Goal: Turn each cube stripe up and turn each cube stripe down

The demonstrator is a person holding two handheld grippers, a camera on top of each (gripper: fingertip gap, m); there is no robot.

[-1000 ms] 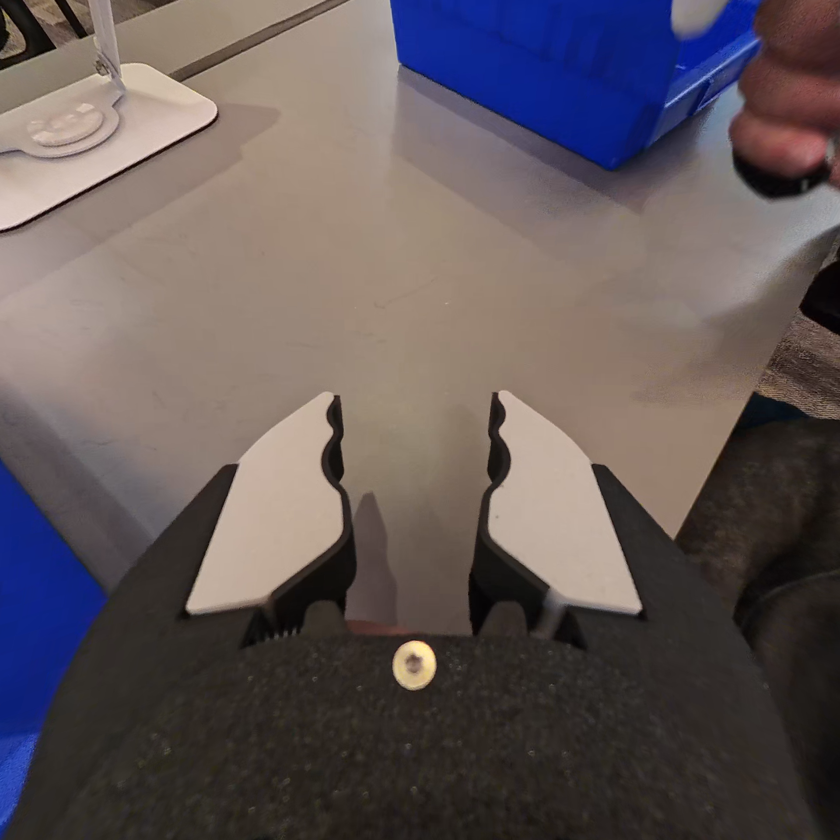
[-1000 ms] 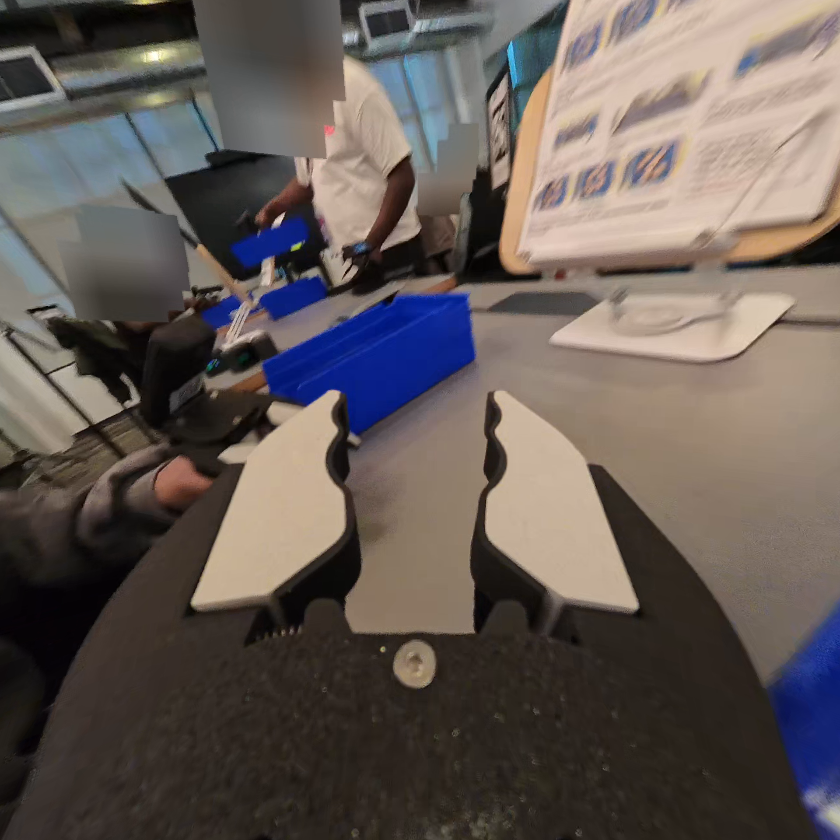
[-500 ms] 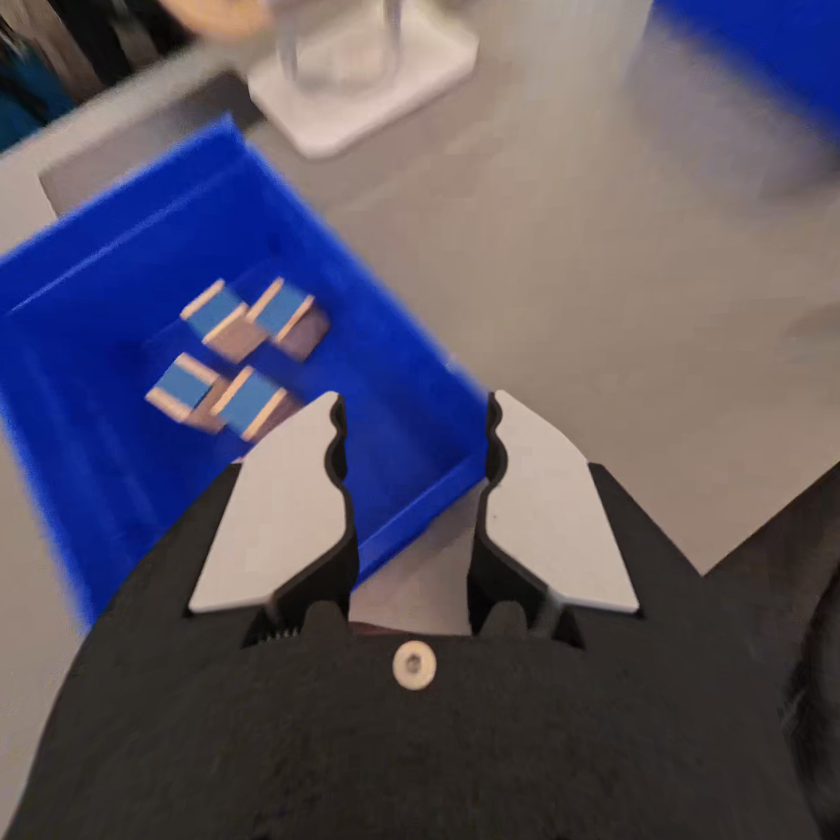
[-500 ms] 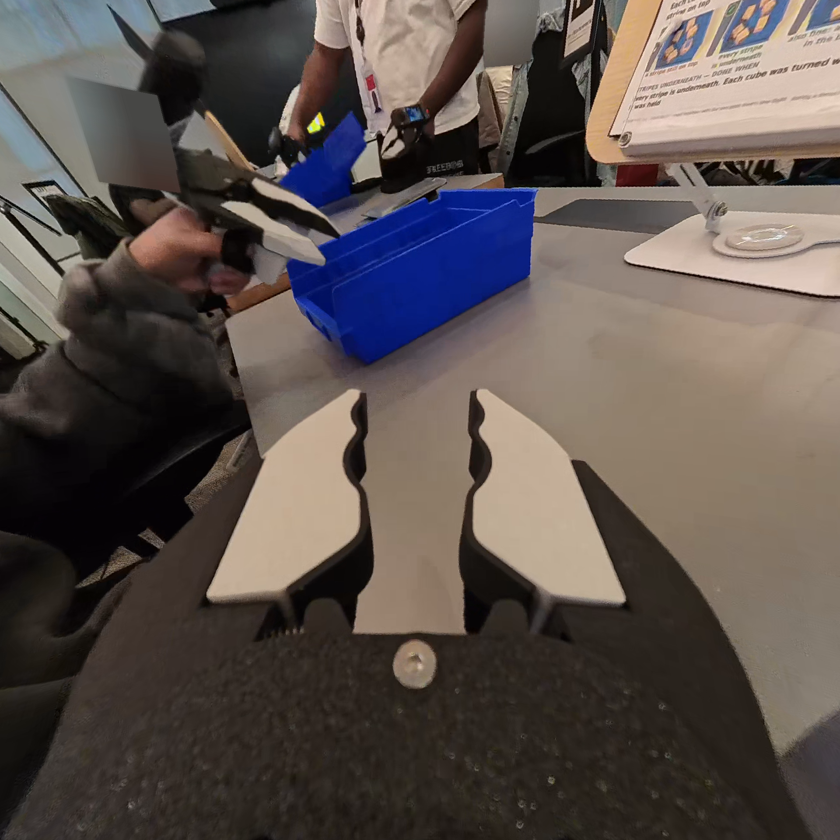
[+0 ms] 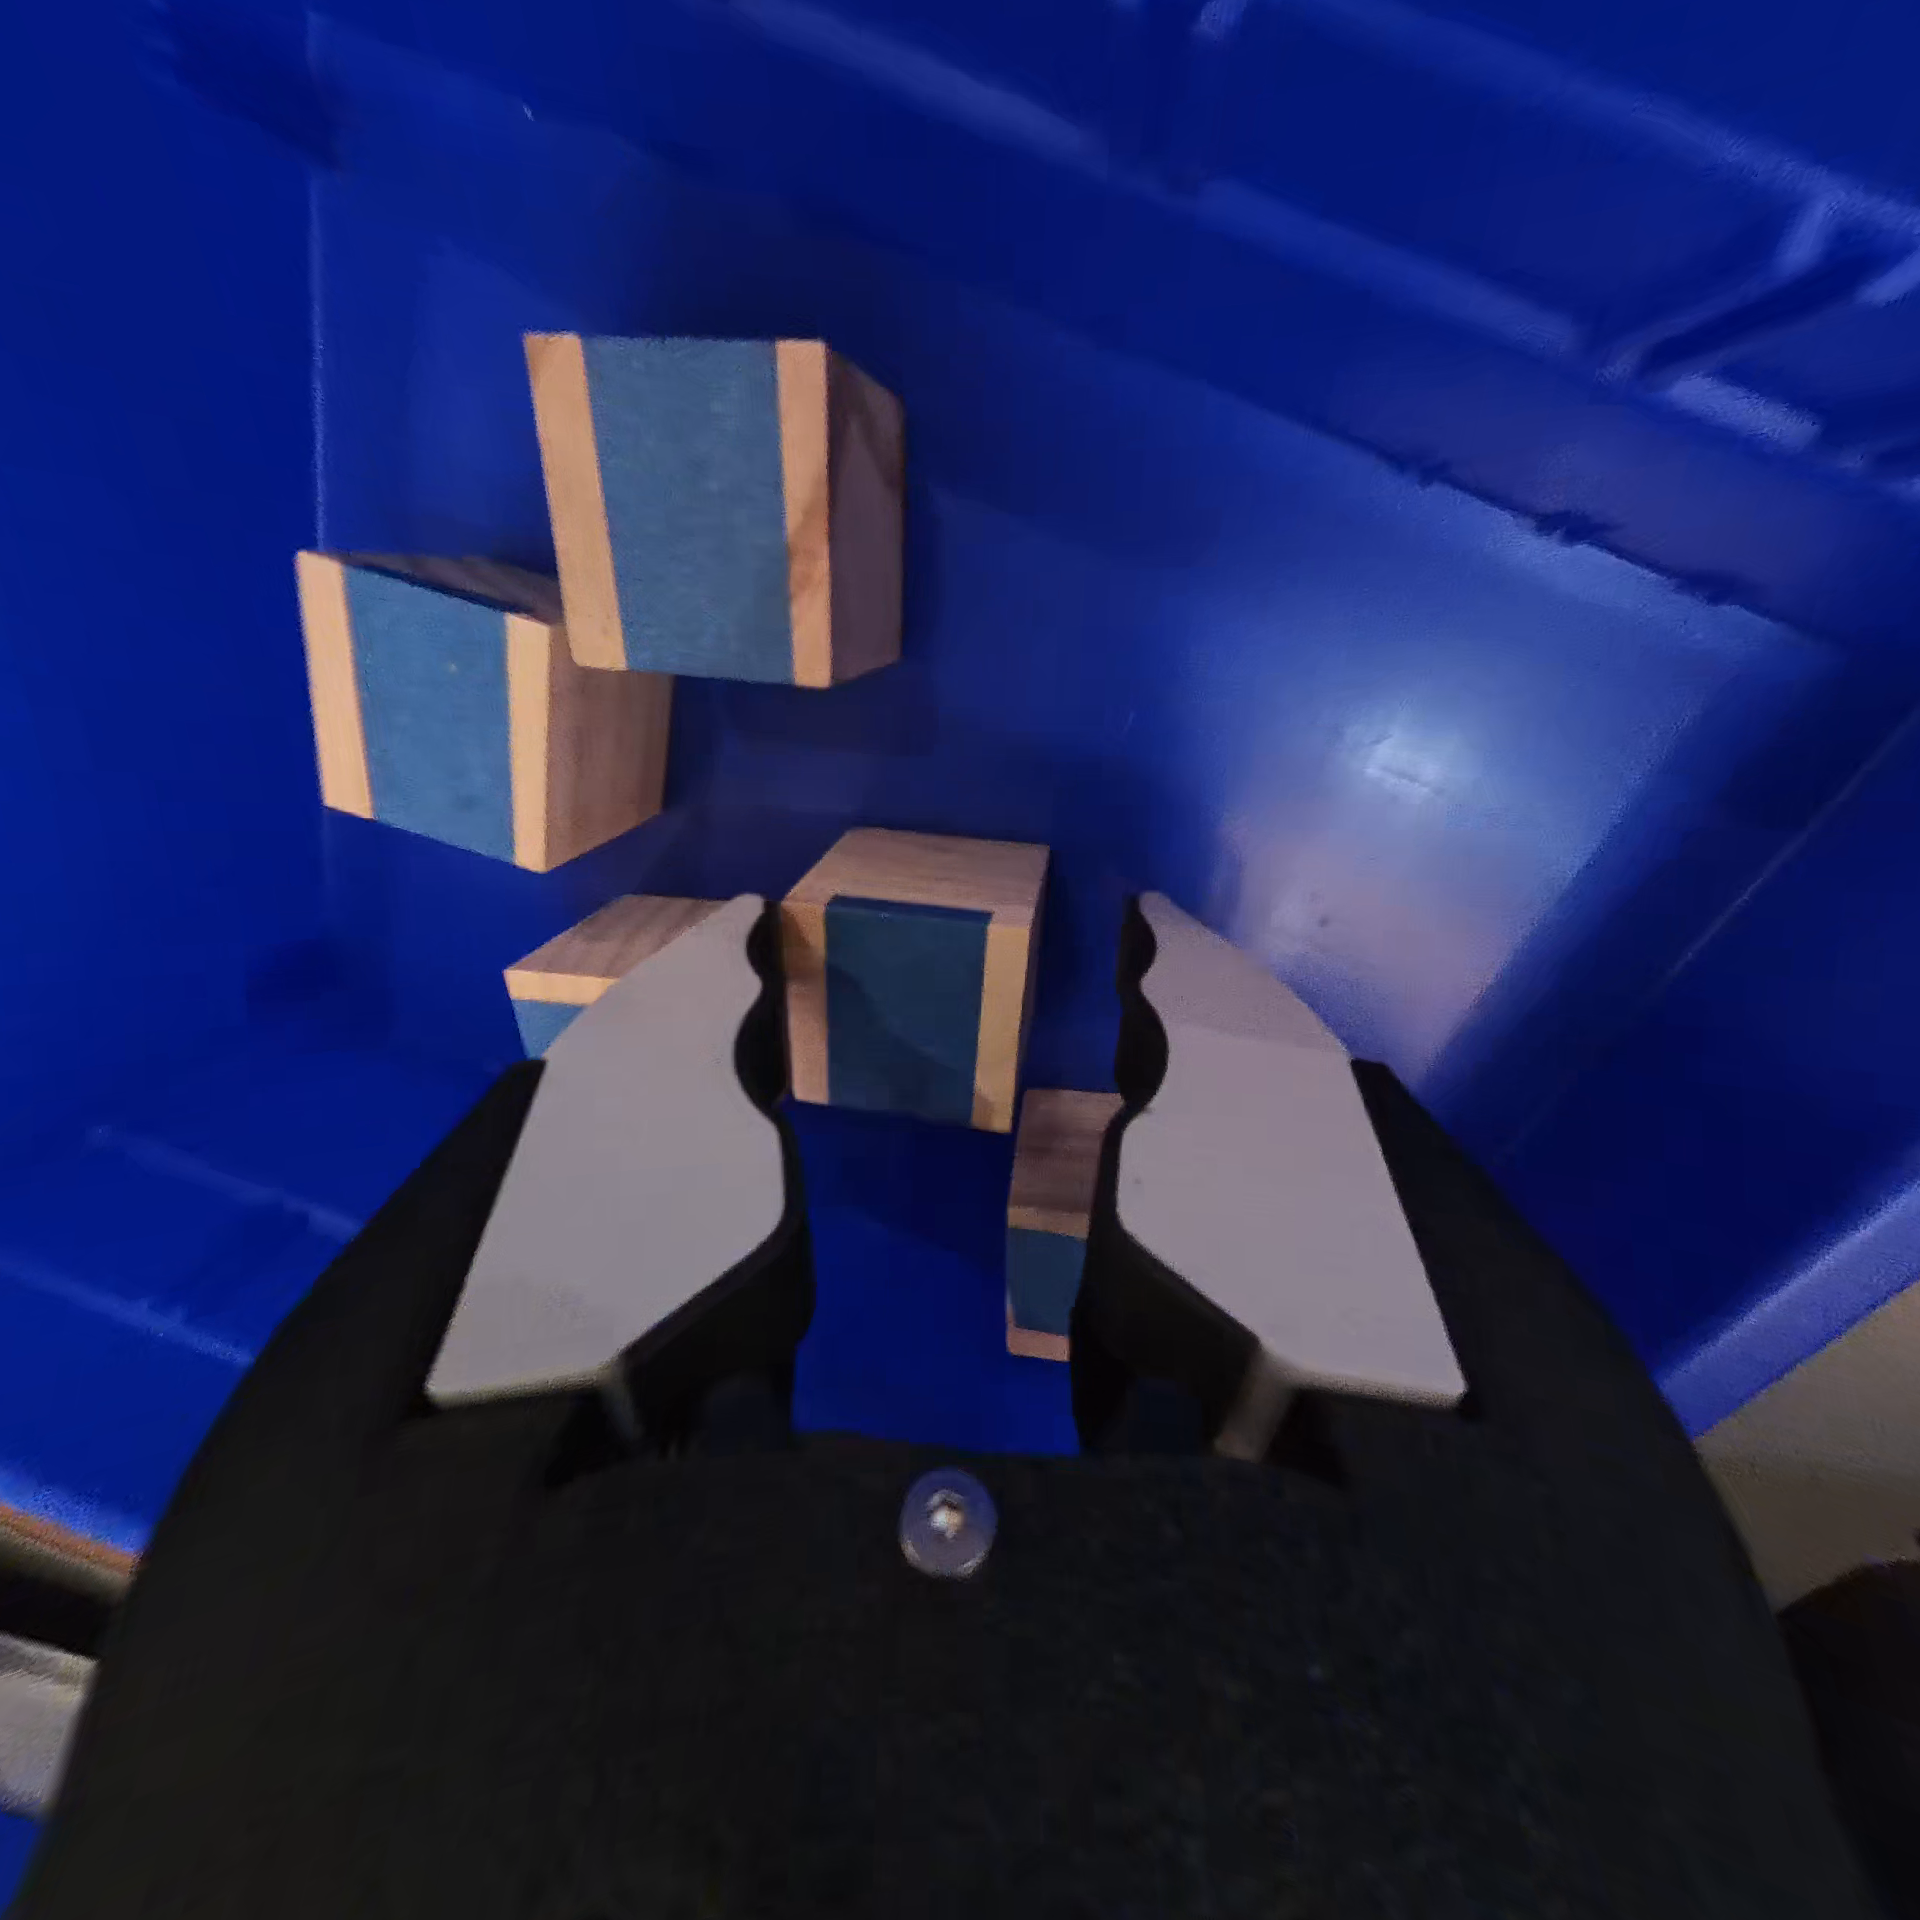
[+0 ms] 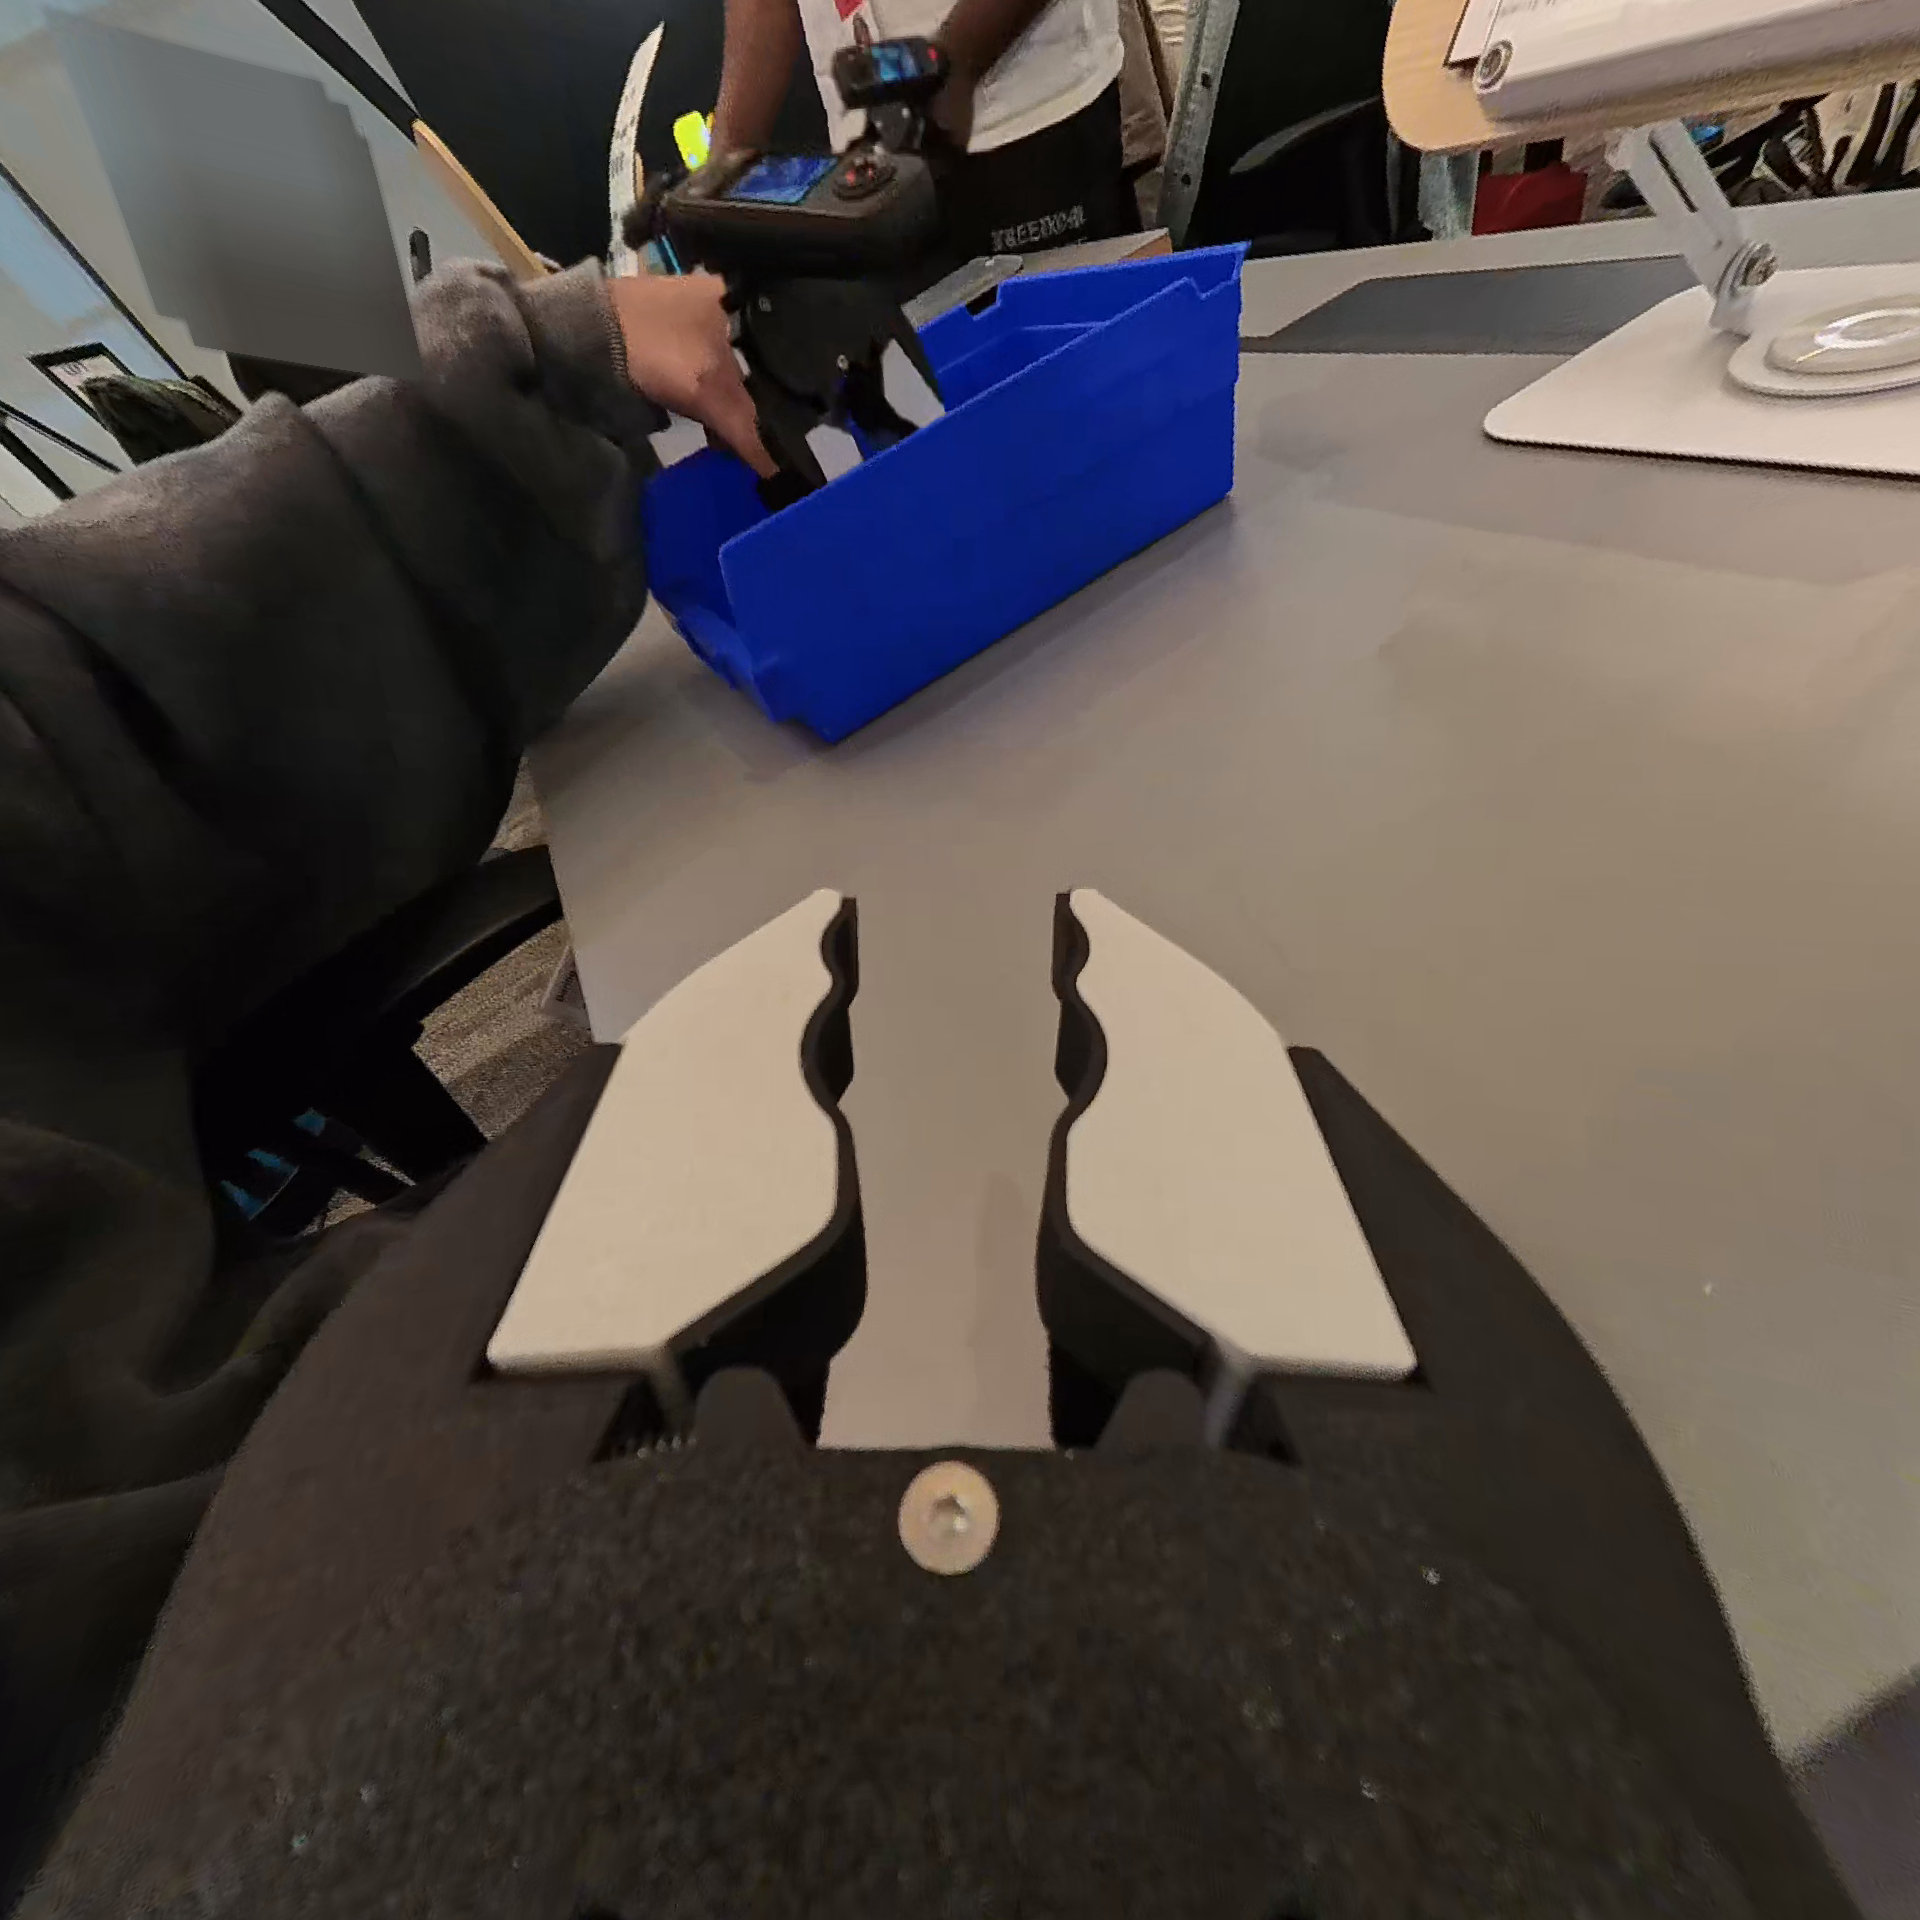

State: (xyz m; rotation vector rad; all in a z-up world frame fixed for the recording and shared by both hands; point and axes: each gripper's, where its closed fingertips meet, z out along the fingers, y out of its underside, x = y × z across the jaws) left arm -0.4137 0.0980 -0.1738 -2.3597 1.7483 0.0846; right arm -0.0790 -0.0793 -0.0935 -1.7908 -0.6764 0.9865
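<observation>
Two tongs are in use, both with jaws parted and holding nothing. The left gripper [image 5: 940, 956] reaches down into the blue bin [image 5: 1455, 520], gripped by a hand [image 6: 681, 358] in a dark grey sleeve [image 6: 312, 623]; its jaws straddle a wooden cube [image 5: 912, 977] without visibly touching it. That cube shows its blue stripe on the face toward the camera. Another cube [image 5: 1049, 1216] lies just inside the right finger, a third [image 5: 582, 961] sits partly hidden behind the left finger, and two more [image 5: 696, 509] [image 5: 457, 707], stripe facing the camera, lie farther ahead to the left, touching each other. The right gripper [image 6: 956, 914] hovers over the grey table [image 6: 1455, 779], its gap narrower, well apart from the bin [image 6: 987, 540] ahead of it. A white stand base [image 6: 1662, 405] rests ahead to the right. Writing on the person's clothing beyond the bin is too small to read.
</observation>
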